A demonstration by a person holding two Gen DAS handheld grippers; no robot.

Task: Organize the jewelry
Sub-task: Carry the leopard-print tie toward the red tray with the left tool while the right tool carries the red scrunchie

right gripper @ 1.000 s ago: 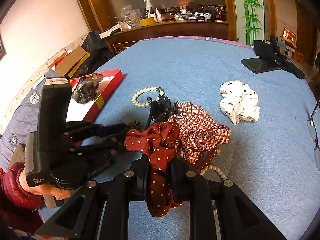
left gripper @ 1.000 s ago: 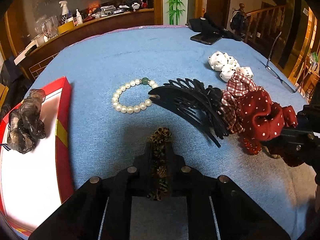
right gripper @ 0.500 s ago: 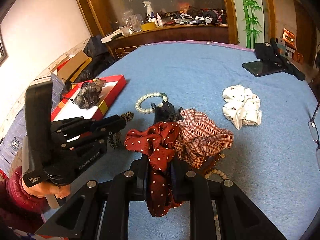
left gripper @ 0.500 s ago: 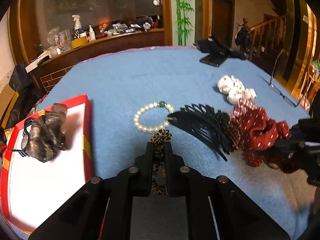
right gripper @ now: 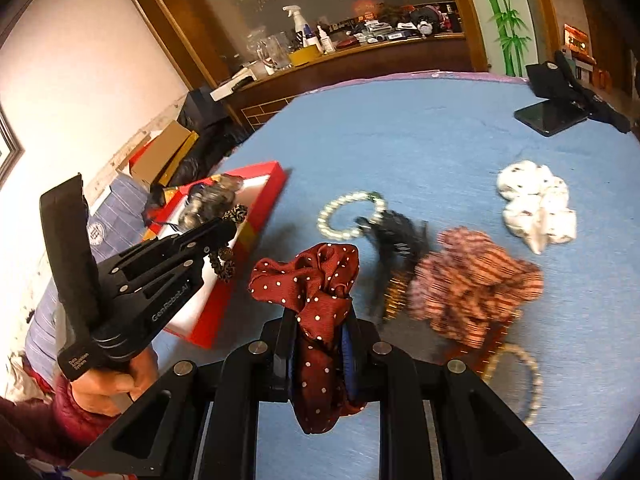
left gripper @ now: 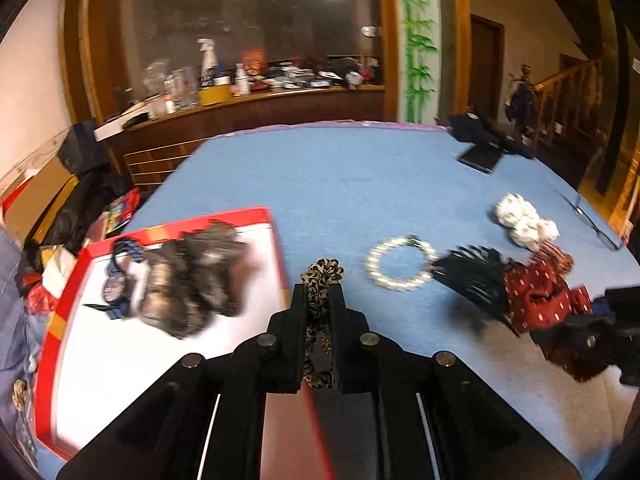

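My left gripper (left gripper: 319,294) is shut on a leopard-print scrunchie (left gripper: 321,276) and holds it in the air at the right edge of the red box (left gripper: 76,280); it also shows in the right wrist view (right gripper: 228,240). The box has a white floor and holds a dark scrunchie (left gripper: 192,276) and a blue watch (left gripper: 118,276). My right gripper (right gripper: 320,316) is shut on a dark red polka-dot scrunchie (right gripper: 316,276) above the blue table (right gripper: 420,132). A pearl bracelet (left gripper: 400,264), a black hair claw (left gripper: 472,276), a plaid scrunchie (right gripper: 472,280) and a white spotted scrunchie (right gripper: 536,208) lie on the table.
A phone on a black stand (right gripper: 552,112) sits at the far right of the table. Glasses (left gripper: 592,216) lie at the right edge. A beaded bracelet (right gripper: 516,380) lies near my right gripper. A cluttered wooden counter (left gripper: 256,100) stands beyond the table, and boxes (right gripper: 168,152) lie left of the table.
My left gripper has lifted and swung left with the leopard scrunchie, from the table by the bracelet to the red box's edge. My right gripper has lifted the red scrunchie off the plaid one.
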